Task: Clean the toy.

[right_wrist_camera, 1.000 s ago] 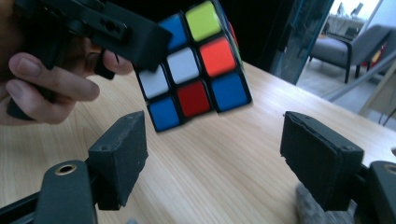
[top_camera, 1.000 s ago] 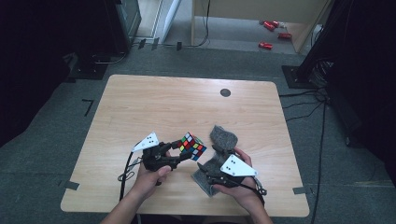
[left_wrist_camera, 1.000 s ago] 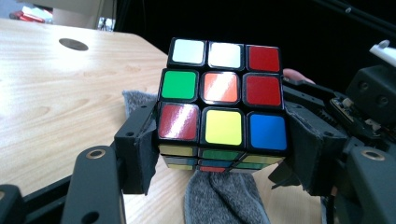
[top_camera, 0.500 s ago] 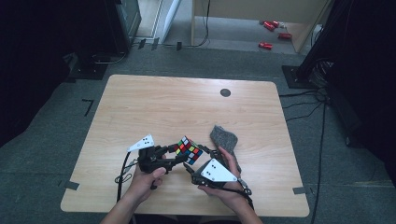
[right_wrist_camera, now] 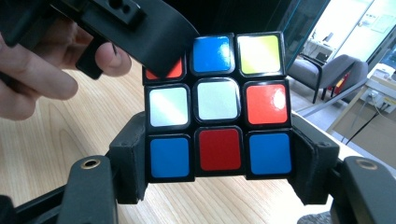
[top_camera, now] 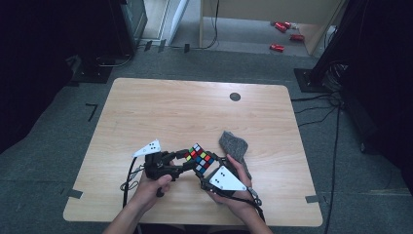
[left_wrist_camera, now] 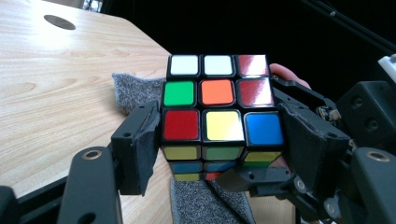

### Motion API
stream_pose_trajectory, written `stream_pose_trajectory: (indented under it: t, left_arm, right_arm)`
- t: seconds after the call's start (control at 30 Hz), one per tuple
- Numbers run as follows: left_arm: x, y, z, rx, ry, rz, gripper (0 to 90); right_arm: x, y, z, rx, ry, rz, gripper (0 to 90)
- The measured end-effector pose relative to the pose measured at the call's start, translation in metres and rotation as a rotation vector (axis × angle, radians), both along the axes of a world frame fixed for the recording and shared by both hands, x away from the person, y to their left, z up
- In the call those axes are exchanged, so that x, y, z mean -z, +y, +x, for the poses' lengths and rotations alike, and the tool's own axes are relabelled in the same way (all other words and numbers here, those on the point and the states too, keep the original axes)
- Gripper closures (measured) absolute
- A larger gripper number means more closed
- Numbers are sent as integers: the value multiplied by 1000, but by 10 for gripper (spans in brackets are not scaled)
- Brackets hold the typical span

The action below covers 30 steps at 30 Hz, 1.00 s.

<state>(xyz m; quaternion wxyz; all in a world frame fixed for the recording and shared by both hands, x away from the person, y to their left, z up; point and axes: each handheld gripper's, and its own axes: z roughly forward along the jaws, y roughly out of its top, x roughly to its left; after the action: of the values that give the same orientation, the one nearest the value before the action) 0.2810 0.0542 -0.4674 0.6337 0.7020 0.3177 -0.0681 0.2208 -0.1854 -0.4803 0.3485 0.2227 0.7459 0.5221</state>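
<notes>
A scrambled Rubik's cube (top_camera: 199, 158) hangs just above the table's front middle, held between both grippers. My left gripper (top_camera: 187, 163) comes in from the left. In the left gripper view its pads press on the two sides of the cube's (left_wrist_camera: 217, 93) lower layer, left gripper (left_wrist_camera: 217, 140) shut on it. My right gripper (top_camera: 207, 169) meets the cube from the front right. Its jaws have just been closing with the cube (right_wrist_camera: 217, 100) between them, and the right gripper (right_wrist_camera: 218, 156) now clamps the bottom row. One left jaw covers the cube's upper left corner there.
A grey cloth (top_camera: 233, 143) lies crumpled on the wooden table (top_camera: 195, 112) just behind and to the right of the cube, also under it in the left gripper view (left_wrist_camera: 133, 88). A dark round hole (top_camera: 235, 96) sits near the table's far edge.
My right gripper has shifted left from beside the cloth to the cube and its jaws have closed on it. The left gripper kept its hold and stayed in place.
</notes>
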Motion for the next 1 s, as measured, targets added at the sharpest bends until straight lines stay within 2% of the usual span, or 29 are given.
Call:
stream_pose_trajectory:
  t: [0.03, 0.13, 0.23, 0.3, 0.33, 0.37, 0.43, 0.53, 0.63, 0.7, 0.8, 0.9, 1.0]
  left_arm:
    - [-1, 2, 0, -12, -15, -1, 304]
    - [-3, 9, 2, -37, -25, -25, 288]
    - [-4, 15, 4, -63, -66, -19, 274]
    - [-4, 16, 3, -50, -134, -22, 288]
    - [-4, 16, 1, -45, -177, -2, 282]
    - [-3, 14, -1, -46, -225, 47, 283]
    - [-1, 12, -2, -55, -264, 107, 281]
    - [4, 11, -1, -76, -296, 160, 281]
    - [6, 9, -3, -79, -340, 220, 291]
    - [7, 7, -5, -84, -361, 244, 277]
    - [8, 0, -10, -96, -425, 308, 250]
    - [8, -7, -17, -70, -480, 371, 249]
    - [10, -15, -22, -64, -539, 420, 239]
  right_arm:
    - [0, -1, 0, 7, 2, -6, 343]
    - [0, -7, 3, 28, 17, 4, 343]
    - [-1, -13, 5, 49, 34, 20, 344]
    - [-4, -18, 6, 60, 38, 39, 343]
    - [-5, -20, 7, 63, 40, 47, 344]
    - [-7, -22, 7, 67, 46, 58, 344]
    - [-11, -26, 8, 76, 61, 84, 344]
    - [-15, -31, 9, 91, 91, 123, 343]
    - [-18, -34, 9, 86, 117, 159, 343]
    - [-21, -35, 8, 77, 140, 184, 343]
    - [-24, -35, 7, 59, 170, 220, 343]
    - [-29, -33, 5, 43, 197, 244, 343]
    - [-31, -30, 3, 19, 247, 281, 343]
